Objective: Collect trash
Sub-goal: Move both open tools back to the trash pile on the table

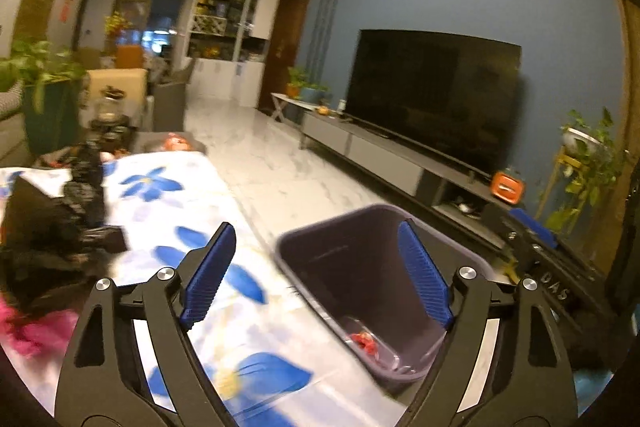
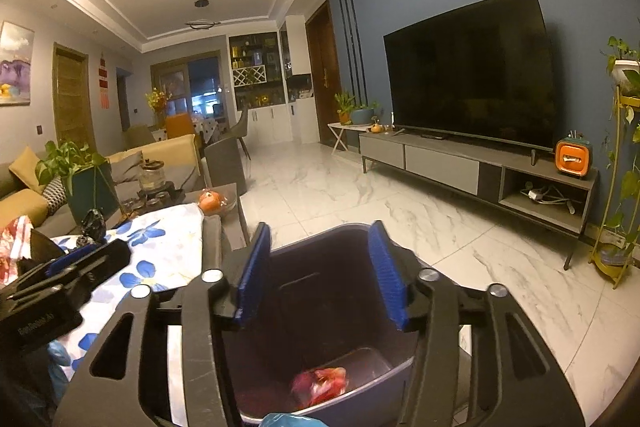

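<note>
- Right claw point(image 2: 318, 275) is spread open with nothing between its blue pads, hanging right over the mouth of the purple trash bin point(image 2: 352, 307). Fine as it stands, but if it drops lower the pads could knock the rim and tip the bin, which looks light.
- Left claw point(image 1: 316, 275) is open and empty too, sitting above the gap between the flower-print cloth point(image 1: 168, 215) on the surface and the bin point(image 1: 320, 259). It's straddling the bin's near wall, so a careless swing could shove the bin away from the surface.
- A red wrapper point(image 2: 320, 379) is already at the bottom of the bin, so some trash is in.
- More stuff sits at the left end of the surface: a dark crumpled pile point(image 1: 48, 235) and something pink point(image 1: 36, 327). Too blurry to say what they are.
- Biggest risk I'd guess: reaching for that pile drags the cloth along, and the glass jar point(image 2: 151, 174) and orange fruit point(image 2: 210, 202) further up could get disturbed.
- Also, the two claws are close together, so they could bump.
</note>
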`<state>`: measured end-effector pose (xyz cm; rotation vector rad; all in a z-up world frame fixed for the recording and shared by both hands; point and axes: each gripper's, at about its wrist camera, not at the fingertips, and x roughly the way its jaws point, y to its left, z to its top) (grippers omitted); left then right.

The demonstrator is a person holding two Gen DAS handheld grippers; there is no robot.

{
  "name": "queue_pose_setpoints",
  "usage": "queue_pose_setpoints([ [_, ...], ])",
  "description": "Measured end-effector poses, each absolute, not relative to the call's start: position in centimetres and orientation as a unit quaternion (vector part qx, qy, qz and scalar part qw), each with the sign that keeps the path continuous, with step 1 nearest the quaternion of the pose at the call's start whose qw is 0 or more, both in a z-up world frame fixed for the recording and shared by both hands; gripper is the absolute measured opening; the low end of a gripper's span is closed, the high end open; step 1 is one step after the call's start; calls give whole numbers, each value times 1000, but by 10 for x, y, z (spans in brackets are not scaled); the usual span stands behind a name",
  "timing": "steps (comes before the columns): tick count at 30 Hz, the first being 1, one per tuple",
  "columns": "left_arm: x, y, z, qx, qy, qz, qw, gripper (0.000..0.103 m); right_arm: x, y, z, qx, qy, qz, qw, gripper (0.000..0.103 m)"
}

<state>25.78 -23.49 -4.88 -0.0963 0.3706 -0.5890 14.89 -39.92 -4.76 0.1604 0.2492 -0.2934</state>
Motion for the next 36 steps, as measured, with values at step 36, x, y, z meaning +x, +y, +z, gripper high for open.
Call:
queue_pose_setpoints([
  [36,158,21,-46,-89,144,37,985,86,171,-180,-47,32,145,68,987,76],
])
